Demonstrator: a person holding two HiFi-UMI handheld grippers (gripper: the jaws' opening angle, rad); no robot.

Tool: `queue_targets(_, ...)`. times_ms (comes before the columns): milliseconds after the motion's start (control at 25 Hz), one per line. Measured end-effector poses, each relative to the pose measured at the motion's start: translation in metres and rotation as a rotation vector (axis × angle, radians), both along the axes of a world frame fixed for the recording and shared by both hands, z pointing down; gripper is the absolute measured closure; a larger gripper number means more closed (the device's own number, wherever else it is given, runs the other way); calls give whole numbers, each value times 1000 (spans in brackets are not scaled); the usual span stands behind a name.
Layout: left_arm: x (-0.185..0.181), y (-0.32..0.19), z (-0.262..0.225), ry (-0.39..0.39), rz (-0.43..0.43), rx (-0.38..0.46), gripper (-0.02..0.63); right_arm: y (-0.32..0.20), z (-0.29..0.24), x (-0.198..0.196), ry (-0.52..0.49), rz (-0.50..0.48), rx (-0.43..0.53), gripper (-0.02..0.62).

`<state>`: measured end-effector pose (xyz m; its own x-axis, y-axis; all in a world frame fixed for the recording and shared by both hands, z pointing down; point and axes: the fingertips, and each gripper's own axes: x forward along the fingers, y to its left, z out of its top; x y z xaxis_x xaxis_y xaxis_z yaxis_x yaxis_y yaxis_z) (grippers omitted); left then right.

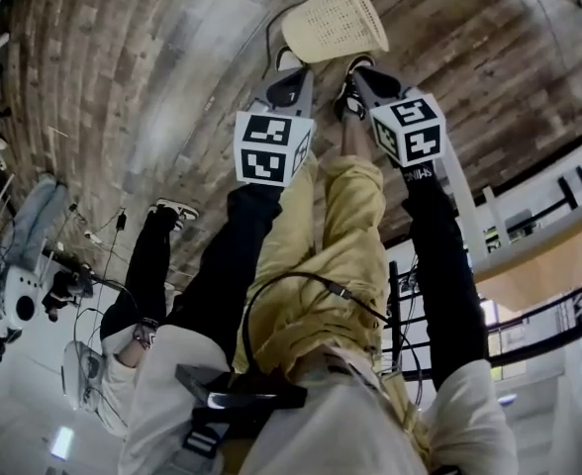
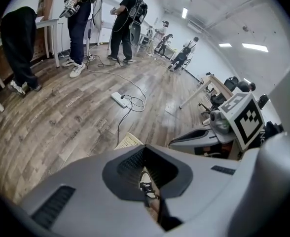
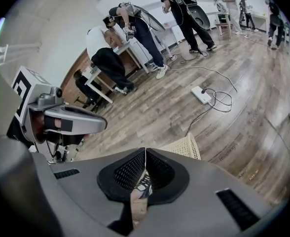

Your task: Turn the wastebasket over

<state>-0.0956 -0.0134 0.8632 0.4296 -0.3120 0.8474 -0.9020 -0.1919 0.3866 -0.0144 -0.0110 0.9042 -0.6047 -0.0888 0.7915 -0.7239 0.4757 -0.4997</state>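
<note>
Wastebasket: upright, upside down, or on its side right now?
Lying on its side, it seems: in the head view the wastebasket stretches along the floor, closed base at one end, wider rim at the other.

Head view looks steeply down; all three views share wastebasket (image 1: 334,20).

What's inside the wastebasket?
Can't tell. Head view shows only the outside of the wastebasket, perforated, on the wood floor. In both gripper views the jaws cover most of it.
</note>
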Motion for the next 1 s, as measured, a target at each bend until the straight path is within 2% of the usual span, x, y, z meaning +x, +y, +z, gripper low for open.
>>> queue_targets(200, 12, -4, 32, 0, 86, -38, 609, -6, 34, 2, 38, -41, -20, 575)
queue_targets(440, 13, -1, 68, -11, 155, -85, 609, -12, 81, 4, 104, -134, -38, 575)
queue_targets(760, 4, 1, 109, -8, 148, -142, 609, -22, 135, 13, 160, -210, -77, 574)
queue_targets(1000, -2, -4, 132, -12, 133, -155, 609, -26, 167, 14, 199, -186, -107, 574)
